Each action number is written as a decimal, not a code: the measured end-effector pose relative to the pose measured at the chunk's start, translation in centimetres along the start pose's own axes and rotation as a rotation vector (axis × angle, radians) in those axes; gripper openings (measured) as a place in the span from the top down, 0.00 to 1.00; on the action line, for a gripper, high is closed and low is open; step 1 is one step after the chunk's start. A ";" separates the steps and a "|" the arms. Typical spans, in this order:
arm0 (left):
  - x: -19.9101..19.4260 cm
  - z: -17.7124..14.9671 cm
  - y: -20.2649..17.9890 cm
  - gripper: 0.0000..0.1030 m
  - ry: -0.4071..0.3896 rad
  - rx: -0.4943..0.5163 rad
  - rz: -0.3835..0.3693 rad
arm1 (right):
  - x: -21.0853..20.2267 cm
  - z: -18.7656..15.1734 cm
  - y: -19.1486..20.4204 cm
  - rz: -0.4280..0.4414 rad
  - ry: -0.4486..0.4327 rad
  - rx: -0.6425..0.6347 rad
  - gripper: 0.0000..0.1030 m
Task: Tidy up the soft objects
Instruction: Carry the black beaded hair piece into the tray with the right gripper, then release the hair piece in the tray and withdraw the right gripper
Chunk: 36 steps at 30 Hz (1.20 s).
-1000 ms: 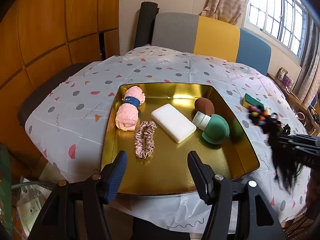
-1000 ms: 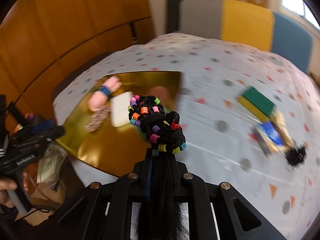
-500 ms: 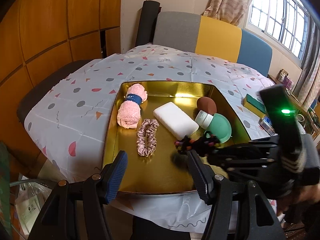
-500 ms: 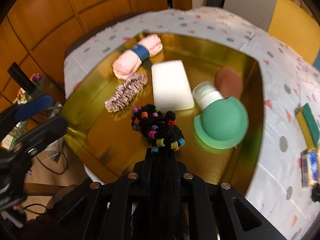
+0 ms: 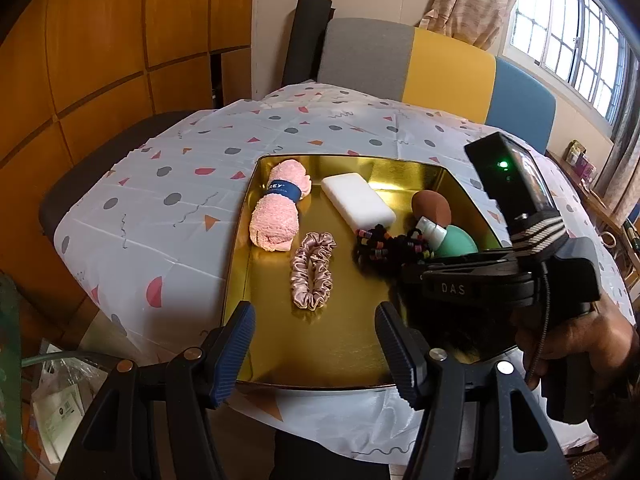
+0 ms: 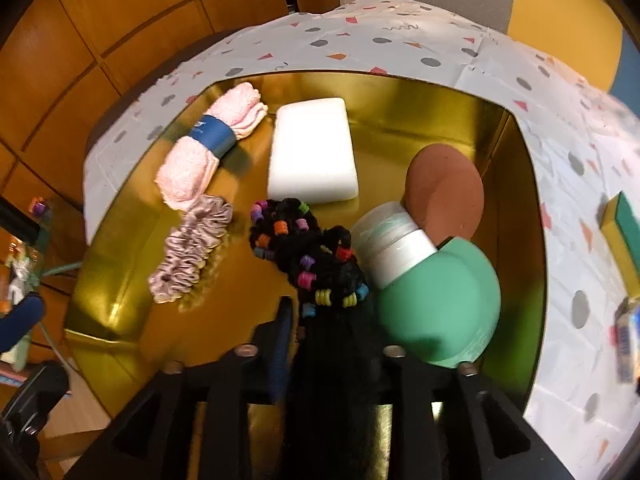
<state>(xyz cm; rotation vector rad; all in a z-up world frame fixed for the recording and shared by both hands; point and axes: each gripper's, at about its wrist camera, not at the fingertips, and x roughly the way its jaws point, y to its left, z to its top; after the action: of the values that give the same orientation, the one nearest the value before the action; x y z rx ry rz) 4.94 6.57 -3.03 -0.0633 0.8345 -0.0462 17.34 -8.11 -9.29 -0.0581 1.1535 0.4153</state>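
Partly hidden behind my right gripper [image 5: 404, 276], one gold tray [image 5: 320, 360] holds six items. That gripper pinches the black beaded hairpiece [image 6: 308, 248], low over the tray beside the green bottle [image 6: 440, 300]. My left gripper [image 5: 316, 344] hangs spread.

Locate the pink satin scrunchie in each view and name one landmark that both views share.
Left wrist: pink satin scrunchie lies low in the centre, on the gold tray floor.
Right wrist: scrunchie sits left of centre.
Shared landmark: the rolled pink towel, just beyond the scrunchie in both views.
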 end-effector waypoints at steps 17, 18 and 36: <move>-1.4 0.0 -1.3 0.39 -0.025 0.040 0.004 | -5.8 -2.3 1.2 -0.019 -0.152 -0.013 0.38; -1.6 0.0 -1.4 0.39 -0.028 0.045 0.003 | -6.4 -2.5 1.1 -0.017 -0.165 -0.012 0.38; -2.7 0.2 -5.7 0.39 -0.046 0.156 -0.029 | -13.9 -7.7 -5.6 -0.143 -0.323 0.075 0.34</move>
<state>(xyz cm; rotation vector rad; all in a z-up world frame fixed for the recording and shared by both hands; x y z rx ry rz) 3.23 1.10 -0.47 0.0700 0.7817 -0.1362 7.83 -19.29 -0.95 -0.0072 0.8393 0.2425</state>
